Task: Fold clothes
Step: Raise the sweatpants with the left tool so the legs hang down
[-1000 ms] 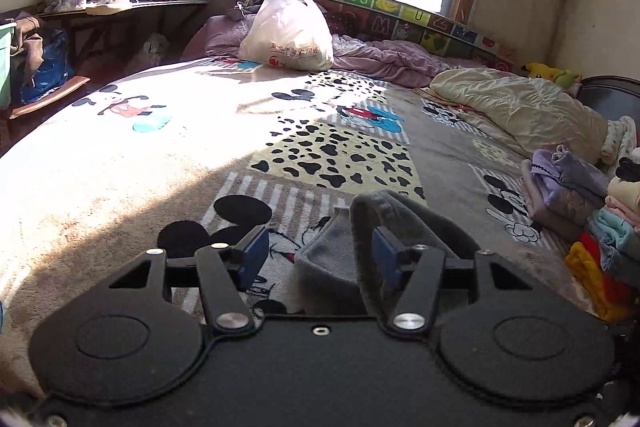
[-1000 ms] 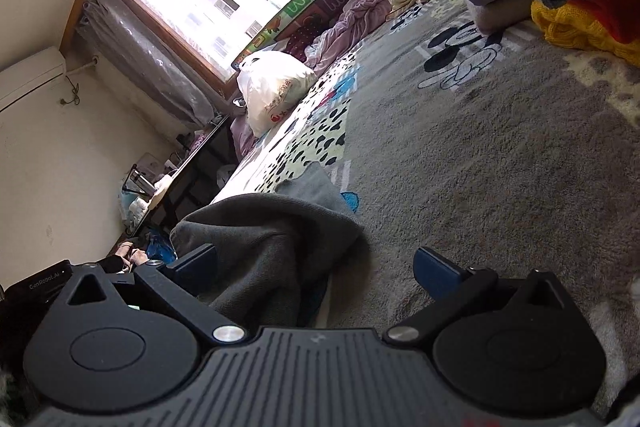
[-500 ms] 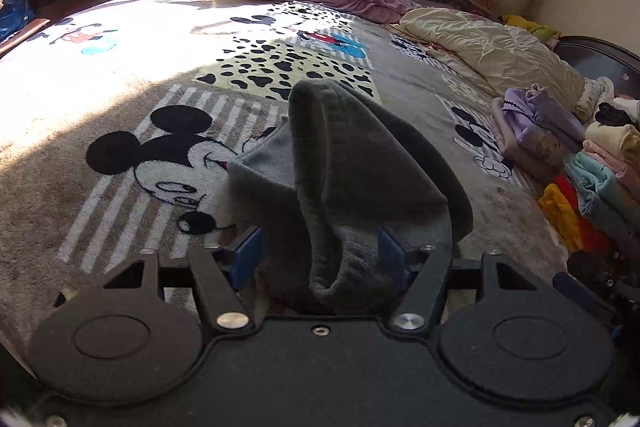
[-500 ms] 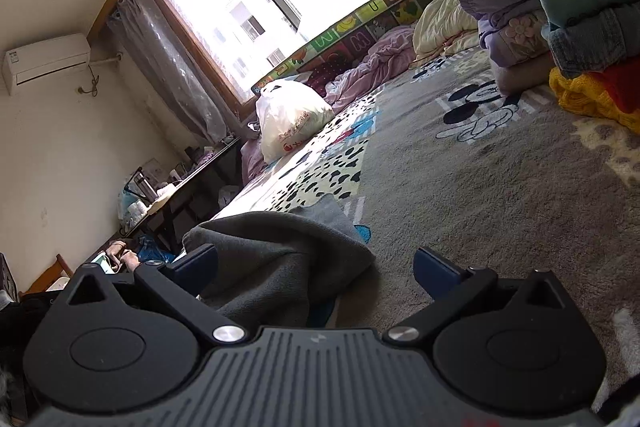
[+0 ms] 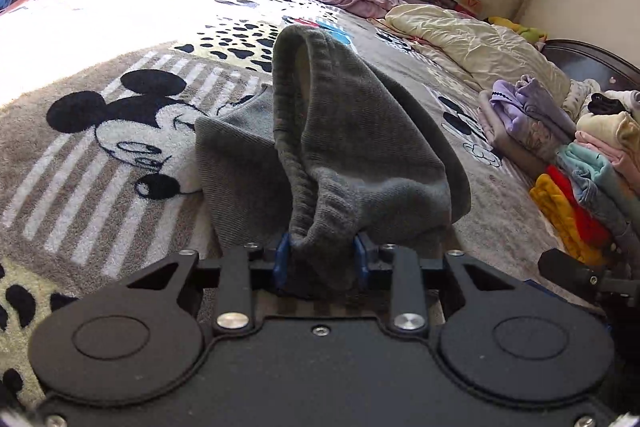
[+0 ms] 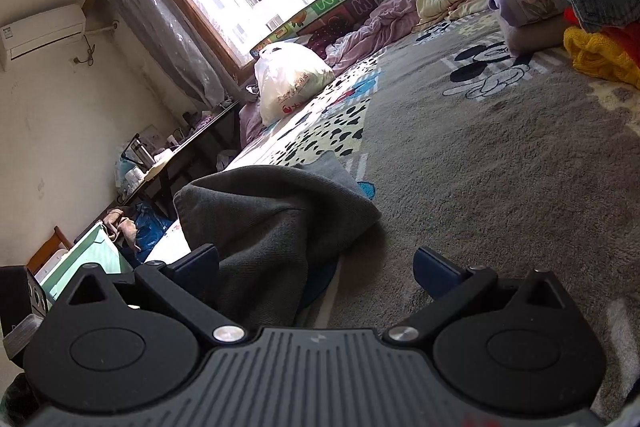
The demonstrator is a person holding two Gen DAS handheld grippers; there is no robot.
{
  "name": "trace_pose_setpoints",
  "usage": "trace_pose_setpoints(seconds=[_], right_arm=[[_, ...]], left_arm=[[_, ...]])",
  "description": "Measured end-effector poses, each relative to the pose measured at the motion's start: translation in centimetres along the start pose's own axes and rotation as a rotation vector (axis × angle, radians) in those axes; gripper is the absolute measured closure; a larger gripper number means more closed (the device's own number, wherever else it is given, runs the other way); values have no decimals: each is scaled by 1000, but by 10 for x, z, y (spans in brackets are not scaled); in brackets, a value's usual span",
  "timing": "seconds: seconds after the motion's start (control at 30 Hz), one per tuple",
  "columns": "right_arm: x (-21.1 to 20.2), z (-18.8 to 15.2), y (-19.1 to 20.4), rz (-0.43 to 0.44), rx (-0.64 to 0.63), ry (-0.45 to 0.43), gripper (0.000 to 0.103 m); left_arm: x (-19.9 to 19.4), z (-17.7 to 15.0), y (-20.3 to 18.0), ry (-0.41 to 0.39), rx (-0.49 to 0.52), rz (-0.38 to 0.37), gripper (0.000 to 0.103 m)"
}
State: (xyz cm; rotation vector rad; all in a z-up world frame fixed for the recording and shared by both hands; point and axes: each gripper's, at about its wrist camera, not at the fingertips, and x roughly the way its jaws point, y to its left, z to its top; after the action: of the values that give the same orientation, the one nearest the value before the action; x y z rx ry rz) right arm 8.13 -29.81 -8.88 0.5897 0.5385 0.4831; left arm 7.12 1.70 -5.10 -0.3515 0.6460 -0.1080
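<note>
On the left, the left gripper (image 5: 320,259) has dropped low toward the bed (image 5: 100,155) since a moment ago, and its jaws are closing, the blue pads now pinching the ribbed hem of the grey garment (image 5: 360,147), which a second ago lay loose between them. The garment humps up from the patterned blanket at the near middle. That grip suggests a fold can begin. To the right, the right gripper (image 6: 316,263) hangs released, cloth only beside its left finger. Folded clothes (image 5: 580,163) sit stacked far right.
</note>
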Motion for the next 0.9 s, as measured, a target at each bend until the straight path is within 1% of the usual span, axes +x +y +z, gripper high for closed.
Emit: trace_pose_setpoints(seconds=[0.03, 0.07, 0.13, 0.17, 0.2, 0.23, 0.3, 0.33, 0.4, 0.43, 0.5, 0.53, 0.57, 0.67, 0.7, 0.8, 0.87, 0.9], right_arm=[[1, -2, -3, 7, 15, 11, 1], [2, -5, -5, 13, 31, 21, 3], [2, -7, -9, 31, 54, 26, 8], [0, -8, -9, 36, 60, 19, 11], [-3, -7, -9, 48, 65, 8, 12], [-6, -4, -8, 61, 71, -4, 12], [-14, 2, -5, 88, 83, -32, 12], [-18, 6, -4, 101, 89, -48, 12], [-24, 14, -6, 137, 108, -64, 12], [-26, 16, -8, 151, 117, -62, 12], [-28, 13, -14, 138, 131, -55, 11], [-29, 12, -17, 129, 137, -51, 11], [-29, 9, -22, 120, 147, -41, 11], [-23, -2, -38, 85, 200, -9, 11], [-20, -5, -42, 77, 219, 3, 11], [-9, -11, -42, 80, 225, 42, 10], [-3, -14, -35, 86, 195, 62, 9], [-2, -16, -27, 83, 158, 66, 8]], left_arm=[[-2, 1, -3, -19, 13, -16, 79], [-7, 2, -10, -52, 52, -32, 80], [-16, 1, -33, -130, 197, -44, 81], [-21, -1, -47, -165, 284, -74, 82], [-25, -3, -58, -184, 343, -122, 82], [-27, -5, -66, -193, 383, -173, 82], [-26, -10, -84, -188, 453, -246, 82], [-24, -15, -94, -180, 492, -262, 82], [-19, -23, -105, -174, 535, -264, 83], [-19, -23, -105, -178, 531, -259, 84], [-23, -19, -101, -194, 502, -243, 85], [-26, -12, -94, -209, 462, -230, 86], [-30, 0, -85, -222, 397, -226, 86], [-40, 45, -53, -242, 194, -248, 87], [-43, 60, -48, -250, 153, -258, 87], [-52, 104, -42, -275, 72, -294, 88], [-60, 128, -52, -296, 72, -322, 91], [-63, 137, -59, -302, 78, -337, 91]])
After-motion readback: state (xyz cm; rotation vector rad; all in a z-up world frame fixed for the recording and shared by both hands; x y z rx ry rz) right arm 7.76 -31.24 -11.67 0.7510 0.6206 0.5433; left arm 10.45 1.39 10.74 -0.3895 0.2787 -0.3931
